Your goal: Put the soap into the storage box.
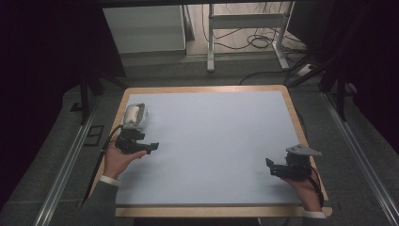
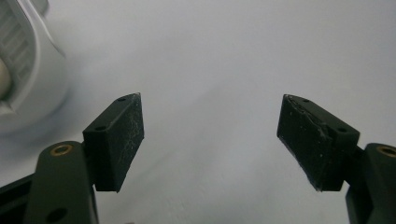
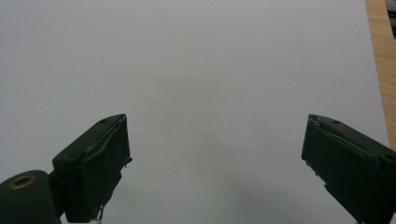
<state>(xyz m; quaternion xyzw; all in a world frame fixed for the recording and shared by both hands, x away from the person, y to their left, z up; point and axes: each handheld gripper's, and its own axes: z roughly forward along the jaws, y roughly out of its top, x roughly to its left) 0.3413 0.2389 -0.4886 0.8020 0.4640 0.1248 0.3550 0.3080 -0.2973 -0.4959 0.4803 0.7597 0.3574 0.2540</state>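
Table: a pale blue-grey mat [image 1: 211, 146] covers a wooden-edged table [image 1: 292, 113], and both grippers sit over it, well apart.
Left gripper: the left gripper [image 2: 210, 140] is down at the mat's left side, jaws spread wide with nothing between them, pointing toward the middle of the mat.
Left hand: the person's left hand [image 1: 118, 159] cradles it from below.
White object: a white rounded object [image 1: 135, 115] lies near the mat's far left corner, just beyond the left gripper; what it is, I cannot tell.
Right gripper: the right gripper [image 3: 215, 163] hovers at the mat's right side, jaws wide apart too, nothing held.
Right hand: the right hand [image 1: 308, 189] grips it near the table's near right corner.
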